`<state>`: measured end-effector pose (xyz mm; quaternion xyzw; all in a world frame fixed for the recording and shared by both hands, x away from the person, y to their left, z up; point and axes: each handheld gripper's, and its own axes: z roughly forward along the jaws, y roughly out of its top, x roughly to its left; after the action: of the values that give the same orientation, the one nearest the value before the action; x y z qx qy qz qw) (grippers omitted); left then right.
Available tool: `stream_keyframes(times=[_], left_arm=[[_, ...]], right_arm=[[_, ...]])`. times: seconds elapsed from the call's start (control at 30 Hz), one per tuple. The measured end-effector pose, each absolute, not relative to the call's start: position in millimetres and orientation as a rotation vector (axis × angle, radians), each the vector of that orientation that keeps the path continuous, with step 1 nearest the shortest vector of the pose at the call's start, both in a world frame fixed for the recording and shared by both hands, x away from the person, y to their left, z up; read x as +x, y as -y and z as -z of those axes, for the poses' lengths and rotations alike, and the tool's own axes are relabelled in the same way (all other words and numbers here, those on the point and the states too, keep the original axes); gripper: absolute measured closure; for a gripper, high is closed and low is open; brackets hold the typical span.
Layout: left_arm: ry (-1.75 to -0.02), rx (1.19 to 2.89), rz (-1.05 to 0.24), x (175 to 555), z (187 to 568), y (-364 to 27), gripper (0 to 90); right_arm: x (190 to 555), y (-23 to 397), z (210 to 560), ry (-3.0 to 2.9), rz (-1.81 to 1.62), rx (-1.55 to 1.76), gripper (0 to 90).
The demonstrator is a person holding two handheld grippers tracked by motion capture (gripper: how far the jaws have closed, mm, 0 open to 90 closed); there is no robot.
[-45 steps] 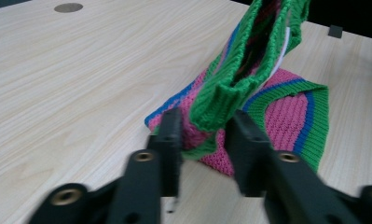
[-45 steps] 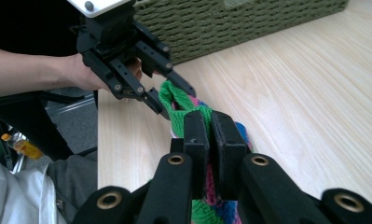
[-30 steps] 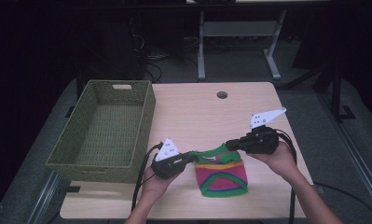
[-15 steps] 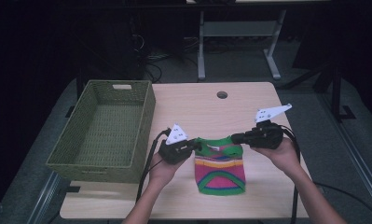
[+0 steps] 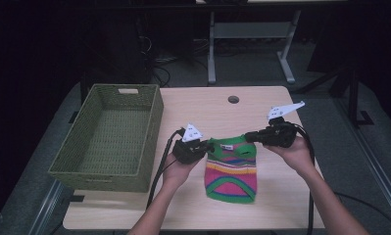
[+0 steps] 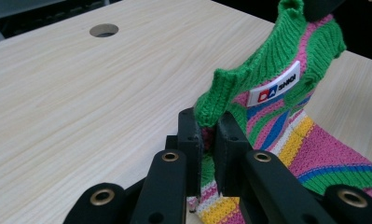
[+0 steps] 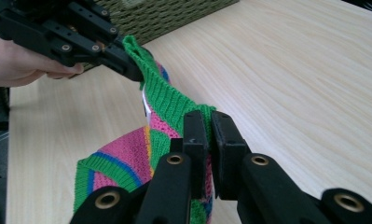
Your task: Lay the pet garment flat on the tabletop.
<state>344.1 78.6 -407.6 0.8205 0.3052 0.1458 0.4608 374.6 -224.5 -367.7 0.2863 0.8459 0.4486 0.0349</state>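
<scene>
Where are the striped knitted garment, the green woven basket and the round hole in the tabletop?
striped knitted garment [image 5: 231,176], high view, middle of its pink body.
green woven basket [image 5: 148,128], high view, right wall.
round hole in the tabletop [image 5: 233,99], high view, its centre.

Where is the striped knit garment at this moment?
In the high view, the knit garment is near the table's front edge, right of the woven basket, its green top edge pinched between the left gripper and right gripper.

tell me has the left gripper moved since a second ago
Yes. The left gripper, shut on the striped knit garment, has moved up the high view, away from the table's near edge and along the wicker basket.
</scene>
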Motion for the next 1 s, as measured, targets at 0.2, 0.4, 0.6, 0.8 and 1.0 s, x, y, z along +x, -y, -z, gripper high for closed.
stream_keyframes(times=[0.2, 0.4, 0.6, 0.8, 1.0], left_arm=[[-0.78, 2.026, -0.355, 349, 411, -80, 82.3], [-0.809, 2.027, -0.362, 351, 411, -83, 82.5], [-0.839, 2.026, -0.373, 355, 412, -86, 82.7], [-0.862, 2.006, -0.367, 361, 415, -86, 82.3], [-0.875, 2.018, -0.355, 369, 416, -83, 82.1]], right_arm=[[384, 223, 372, -2.586, -1.376, 0.915, 84.8], [397, 218, 375, -2.578, -1.37, 0.944, 84.7], [408, 211, 376, -2.585, -1.347, 0.949, 84.7], [413, 207, 378, -2.581, -1.331, 0.982, 84.4], [419, 208, 383, -2.582, -1.319, 1.007, 84.4]])
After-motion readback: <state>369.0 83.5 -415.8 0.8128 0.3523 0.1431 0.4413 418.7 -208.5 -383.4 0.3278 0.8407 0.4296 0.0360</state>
